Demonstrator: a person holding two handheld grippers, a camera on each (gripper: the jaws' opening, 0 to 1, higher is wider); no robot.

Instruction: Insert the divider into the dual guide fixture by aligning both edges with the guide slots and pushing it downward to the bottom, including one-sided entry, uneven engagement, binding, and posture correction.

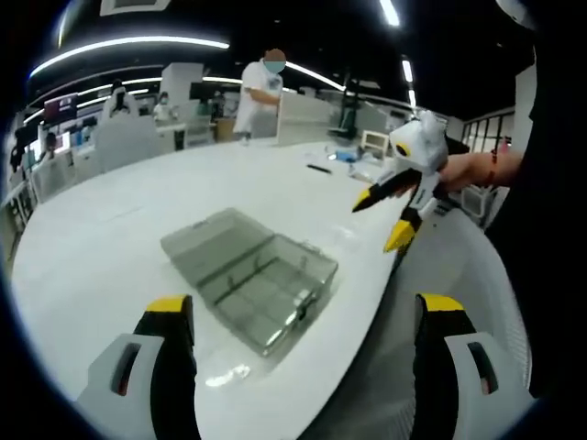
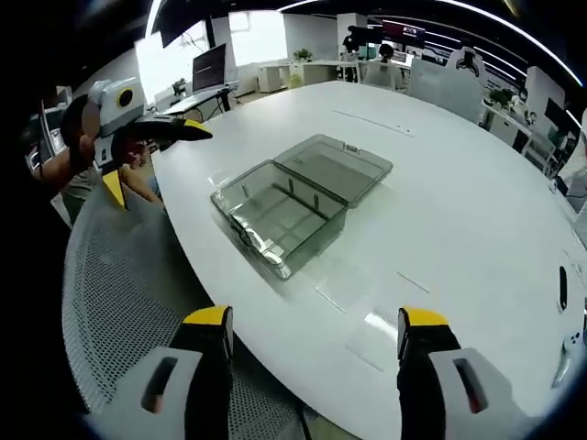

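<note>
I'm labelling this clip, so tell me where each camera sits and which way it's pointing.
Left gripper view: rides on the left gripper, looking across the white table at the open clear box; its own yellow-tipped jaws rise at the bottom, and the right gripper comes in from the right, held by a hand.
Right gripper view: rides on the right gripper, facing the box from the table edge; the left gripper comes in from the left.
Shared: box, table, each other's gripper.
</note>
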